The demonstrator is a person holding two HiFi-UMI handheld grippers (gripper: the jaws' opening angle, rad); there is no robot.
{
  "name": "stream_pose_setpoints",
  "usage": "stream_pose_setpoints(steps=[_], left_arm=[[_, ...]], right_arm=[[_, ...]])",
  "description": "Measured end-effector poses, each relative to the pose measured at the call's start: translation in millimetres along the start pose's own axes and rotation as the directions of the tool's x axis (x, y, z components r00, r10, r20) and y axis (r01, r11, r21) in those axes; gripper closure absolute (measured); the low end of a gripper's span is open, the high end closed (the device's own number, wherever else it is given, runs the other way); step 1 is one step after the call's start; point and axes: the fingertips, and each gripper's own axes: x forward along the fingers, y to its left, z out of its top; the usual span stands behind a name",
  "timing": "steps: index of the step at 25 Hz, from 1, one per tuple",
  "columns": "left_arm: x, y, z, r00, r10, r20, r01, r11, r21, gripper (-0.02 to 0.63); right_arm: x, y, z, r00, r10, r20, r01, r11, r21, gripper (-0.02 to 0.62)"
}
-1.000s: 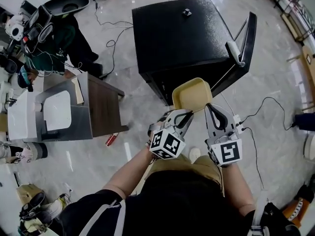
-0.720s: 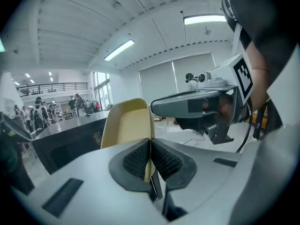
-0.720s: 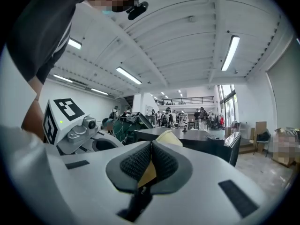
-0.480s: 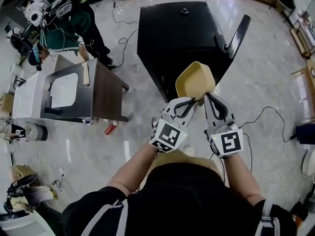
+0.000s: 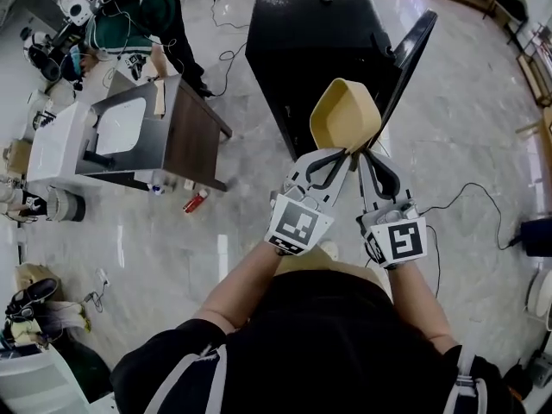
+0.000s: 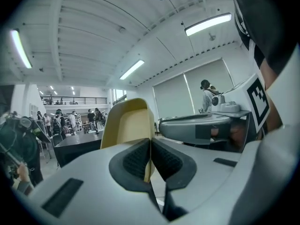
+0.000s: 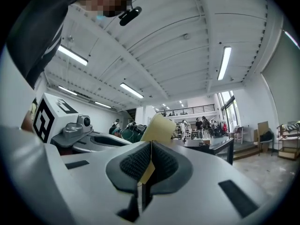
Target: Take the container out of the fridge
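Observation:
A shallow beige container (image 5: pixel 345 113) hangs in the air in front of the black fridge (image 5: pixel 323 50), whose door (image 5: pixel 407 59) stands open at the right. My left gripper (image 5: pixel 343 155) is shut on the container's near rim, my right gripper (image 5: pixel 362 153) shut on the rim just beside it. In the left gripper view the container (image 6: pixel 127 125) rises upright from between the pads, with its hollow side facing the camera. In the right gripper view only a thin beige edge of the container (image 7: pixel 158 126) shows above the closed pads.
A grey and brown table (image 5: pixel 147 136) with a white machine stands at the left, a person in green (image 5: pixel 138 24) behind it. A red can (image 5: pixel 195 201) lies on the marble floor. Cables (image 5: pixel 470 198) run across the floor at the right.
Both grippers have lifted the container higher and away from the fridge opening. The view has shifted, so the fridge and table sit further up and left.

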Motion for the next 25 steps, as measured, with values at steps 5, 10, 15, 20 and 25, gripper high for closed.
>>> stream_pose_setpoints(steps=[5,10,15,20,25], left_arm=[[-15.8,-9.7,13.0,0.998,0.044,0.048,-0.043,0.999,-0.024,0.578],[-21.7,-8.3,33.6,0.989,0.098,0.107,-0.098,0.995,0.002,0.578],[-24.9,1.6,37.8,0.979,0.122,0.166,-0.131,0.990,0.047,0.578],[-30.3,11.0,31.9,0.976,0.136,0.168,-0.144,0.989,0.034,0.578],[-31.1,13.2,29.2,0.977,0.131,0.168,-0.137,0.990,0.025,0.578]], right_arm=[[-18.5,4.0,6.8,0.999,0.048,0.007,-0.048,0.999,0.008,0.560],[-17.7,6.0,18.8,0.997,0.070,0.024,-0.069,0.997,-0.039,0.560],[-12.6,9.9,13.6,0.996,0.080,0.026,-0.080,0.997,-0.009,0.560],[-6.4,13.2,11.3,0.996,0.087,0.021,-0.087,0.996,-0.006,0.560],[-2.1,18.8,7.9,0.998,0.055,-0.009,-0.055,0.995,-0.084,0.561]])
